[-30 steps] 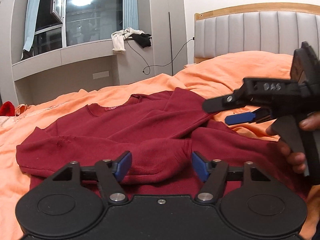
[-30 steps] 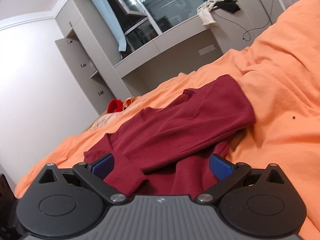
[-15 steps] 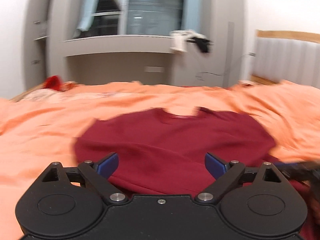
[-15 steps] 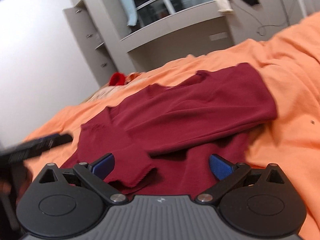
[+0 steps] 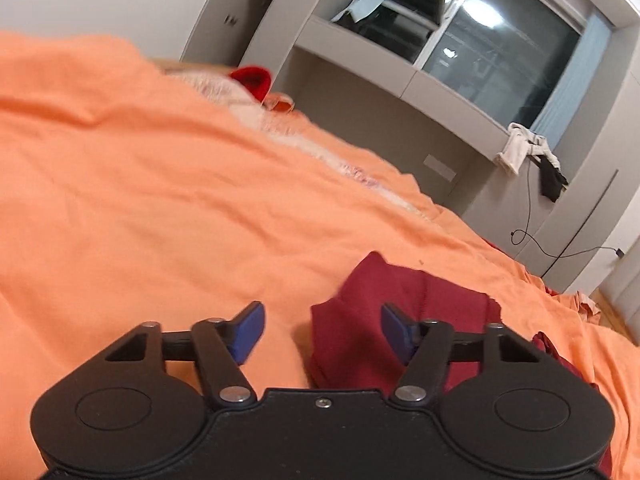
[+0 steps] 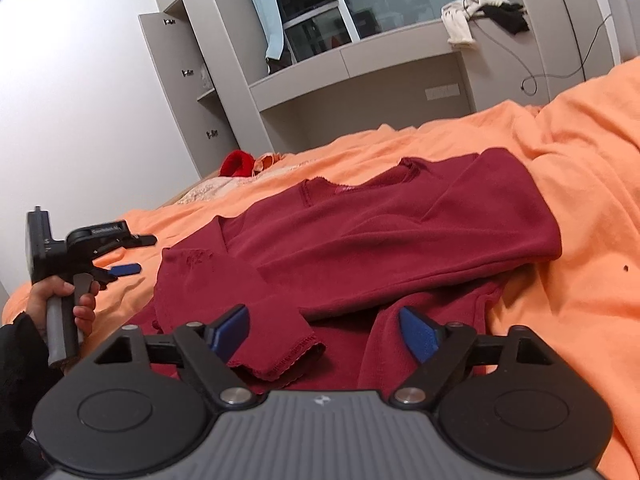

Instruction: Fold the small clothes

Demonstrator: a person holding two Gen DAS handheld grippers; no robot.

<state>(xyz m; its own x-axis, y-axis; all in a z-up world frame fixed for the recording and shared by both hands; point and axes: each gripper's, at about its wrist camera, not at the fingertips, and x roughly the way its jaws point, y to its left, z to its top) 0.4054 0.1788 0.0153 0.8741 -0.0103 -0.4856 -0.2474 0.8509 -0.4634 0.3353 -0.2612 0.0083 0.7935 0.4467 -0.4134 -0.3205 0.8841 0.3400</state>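
At lower centre of the right wrist view, the right gripper [image 6: 322,332] stands wide, jaws just narrowed slightly, its fingers straddling a sleeve cuff [image 6: 280,354] without pressing it. Beyond lies the maroon sweater [image 6: 380,228] on the orange bedspread [image 6: 560,184], both sleeves crossed over the body. At left, the left gripper [image 6: 130,256] has swung out to the sweater's side edge; its jaws, just closing, are half-wide and empty. Judgement: side fold pending. Farther back: the window ledge [image 6: 360,60].
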